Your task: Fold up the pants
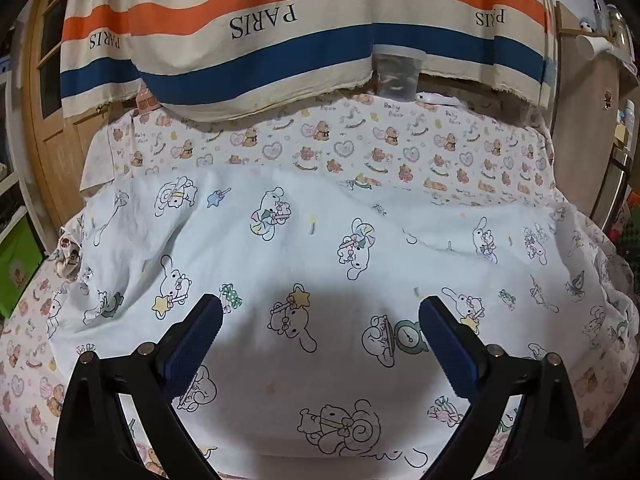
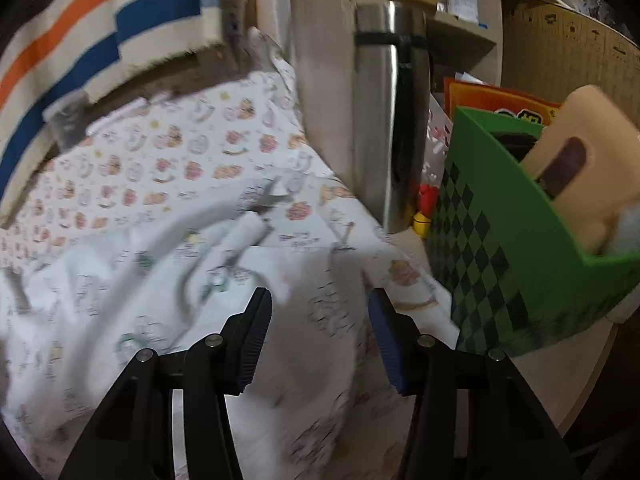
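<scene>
The pants (image 1: pixel 304 248) are white with cartoon animal prints and lie spread flat across the bear-print cover (image 1: pixel 360 140). My left gripper (image 1: pixel 320 312) is open and empty, hovering just above the near part of the pants. In the blurred right wrist view the pants (image 2: pixel 168 280) lie wrinkled, with a folded ridge running toward the middle. My right gripper (image 2: pixel 320 308) is open and empty above the right end of the pants, near the edge of the surface.
A striped "PARIS" cloth (image 1: pixel 280 32) hangs at the back. A white object (image 1: pixel 436 99) lies at the back edge. A green checkered box (image 2: pixel 520 248) and a steel post (image 2: pixel 384 120) stand close on the right. A wooden door (image 1: pixel 52 80) is on the left.
</scene>
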